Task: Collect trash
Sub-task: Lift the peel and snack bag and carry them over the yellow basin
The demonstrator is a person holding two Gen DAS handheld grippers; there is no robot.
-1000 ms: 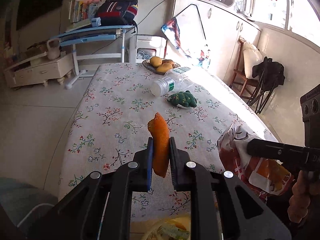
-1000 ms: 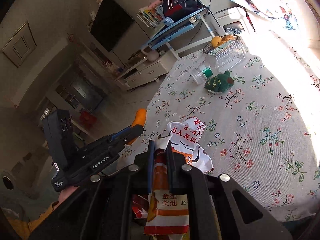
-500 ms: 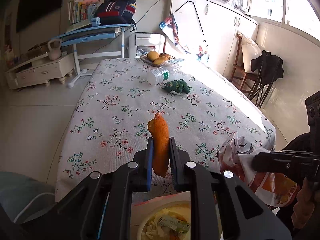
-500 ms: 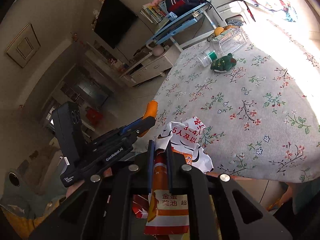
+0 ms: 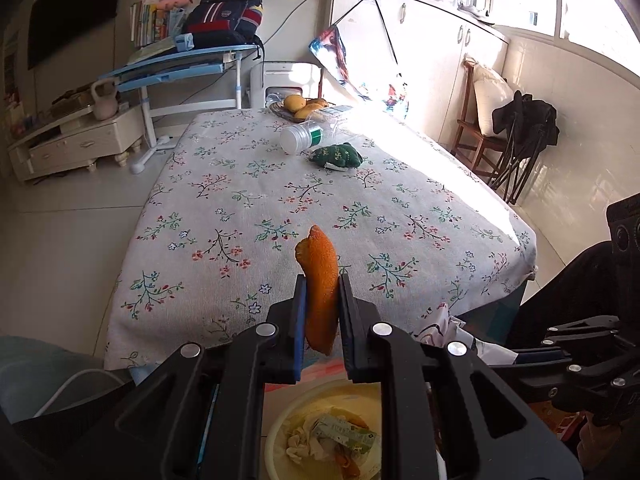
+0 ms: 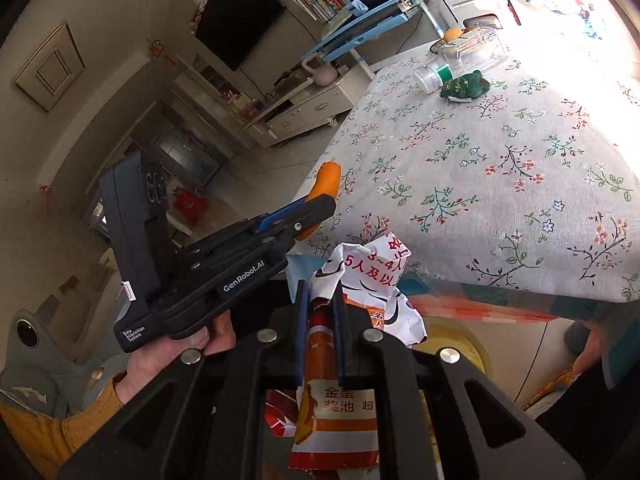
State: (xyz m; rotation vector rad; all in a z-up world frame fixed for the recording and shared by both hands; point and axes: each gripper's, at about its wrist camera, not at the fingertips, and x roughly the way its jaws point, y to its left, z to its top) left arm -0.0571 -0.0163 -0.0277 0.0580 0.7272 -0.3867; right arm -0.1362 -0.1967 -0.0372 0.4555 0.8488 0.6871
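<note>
My left tool [image 5: 322, 312] pinched one orange peel [image 5: 320, 280] between its pads, pressed in against both sides of it. The peel stood roughly upright in the grip, its tip rising above the fingertips and its lower end hanging below them. It was off the table [image 5: 280, 184], held just past the near edge and above a pale bin [image 5: 280, 432] that sat under the tool with scraps of paper and wrappers in it. From the right camera I saw the same tool [image 6: 316, 204] from the side, the peel [image 6: 326, 178] sticking out past its tips beside the table's [image 6: 500, 168] corner.

My right tool [image 6: 320, 320] was closed on one crumpled snack bag [image 6: 352, 360], orange and white with red print. The bag's neck was squeezed between the fingers, its white upper part bunched above them and the orange body hanging below. It too was clear of the table, in front of the near edge. In the left view only a white scrap of the bag [image 5: 448, 324] showed, by the right tool's [image 5: 536, 354] tips.

On the far part of the table I counted one clear bottle [image 5: 308, 134] lying on its side, one green plush toy [image 5: 338, 156] just beside it, and one fruit dish [image 5: 302, 106] behind them; how many fruits it held I could not tell.
</note>
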